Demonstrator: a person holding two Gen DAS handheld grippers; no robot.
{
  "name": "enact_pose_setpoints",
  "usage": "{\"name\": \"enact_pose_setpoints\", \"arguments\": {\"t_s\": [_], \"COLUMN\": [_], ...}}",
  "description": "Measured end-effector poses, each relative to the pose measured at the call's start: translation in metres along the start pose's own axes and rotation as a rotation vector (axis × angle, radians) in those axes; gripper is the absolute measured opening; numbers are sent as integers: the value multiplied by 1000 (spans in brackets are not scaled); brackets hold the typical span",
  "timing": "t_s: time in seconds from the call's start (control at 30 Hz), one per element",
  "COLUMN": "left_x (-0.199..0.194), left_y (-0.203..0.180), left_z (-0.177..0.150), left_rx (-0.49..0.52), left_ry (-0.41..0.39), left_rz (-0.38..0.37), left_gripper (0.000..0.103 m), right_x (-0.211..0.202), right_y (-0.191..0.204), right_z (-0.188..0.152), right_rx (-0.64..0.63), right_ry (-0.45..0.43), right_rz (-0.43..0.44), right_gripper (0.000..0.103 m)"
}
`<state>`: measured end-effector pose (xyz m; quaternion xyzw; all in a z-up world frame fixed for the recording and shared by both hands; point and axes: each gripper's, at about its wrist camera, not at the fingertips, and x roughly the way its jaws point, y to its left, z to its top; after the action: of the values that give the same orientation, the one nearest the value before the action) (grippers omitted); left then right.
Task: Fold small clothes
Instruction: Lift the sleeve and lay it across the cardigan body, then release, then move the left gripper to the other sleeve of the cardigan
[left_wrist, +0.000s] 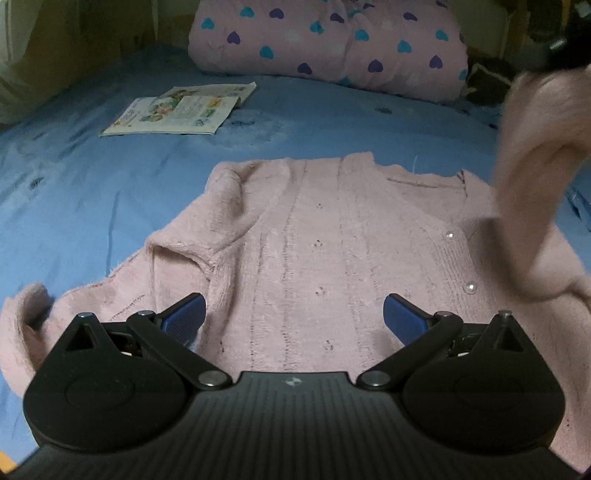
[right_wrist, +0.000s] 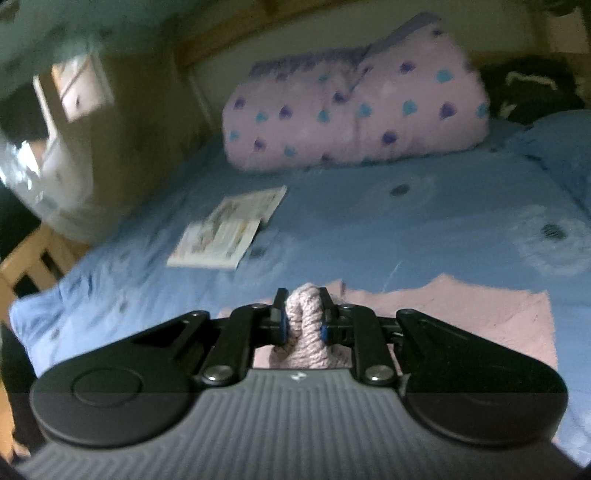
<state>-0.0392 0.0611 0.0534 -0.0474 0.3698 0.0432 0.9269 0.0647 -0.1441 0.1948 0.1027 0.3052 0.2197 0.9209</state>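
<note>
A small pink knitted cardigan (left_wrist: 317, 236) with pearl buttons lies spread on the blue bed sheet (left_wrist: 92, 192). My left gripper (left_wrist: 293, 317) is open and empty, low over the cardigan's near part, one pad (left_wrist: 184, 317) on each side of its middle. One sleeve (left_wrist: 532, 177) is lifted in the air at the right of the left wrist view, blurred. In the right wrist view my right gripper (right_wrist: 303, 314) is shut on the knitted sleeve (right_wrist: 306, 325), held above the cardigan body (right_wrist: 480, 317).
An open picture booklet (left_wrist: 181, 110) lies on the sheet beyond the cardigan; it also shows in the right wrist view (right_wrist: 229, 229). A rolled pink blanket with hearts (left_wrist: 328, 44) lies at the head of the bed. A wooden bed frame (right_wrist: 33, 266) is at the left.
</note>
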Motion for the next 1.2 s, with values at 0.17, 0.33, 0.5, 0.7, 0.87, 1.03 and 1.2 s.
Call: {"name": "enact_pose_setpoints", "arguments": {"t_s": [0.17,0.33,0.5,0.7,0.87,1.03,1.2], "left_x": [2,1,2,-14,-20,-13,4], "left_y": [8,15,20,16,14,1,-20], "left_z": [-2,-4,-8,-9,-3,7,22], "left_rx": [-16,-5,1,32,12,29,81], "left_ry": [8,-13,-4,-58,-63,-58,-71], "left_rz": [-23,7,4,-18,-89,-36,1], "left_gripper": [103,103,103,103,103,103,103], "right_x": [50,81,79,54,27,-2,-16], "right_y": [20,20,16,1,-36,-77,-120], "right_z": [-22,-38,-39,-41,-53,-67,-77], "right_rx": [-20,57,84,59,95,102,92], "right_ry": [99,161,132,93,105,93,72], "right_rz": [51,93,62,-1,-84,-229,-357], "right_gripper": [19,25,63,67,67,67,67]}}
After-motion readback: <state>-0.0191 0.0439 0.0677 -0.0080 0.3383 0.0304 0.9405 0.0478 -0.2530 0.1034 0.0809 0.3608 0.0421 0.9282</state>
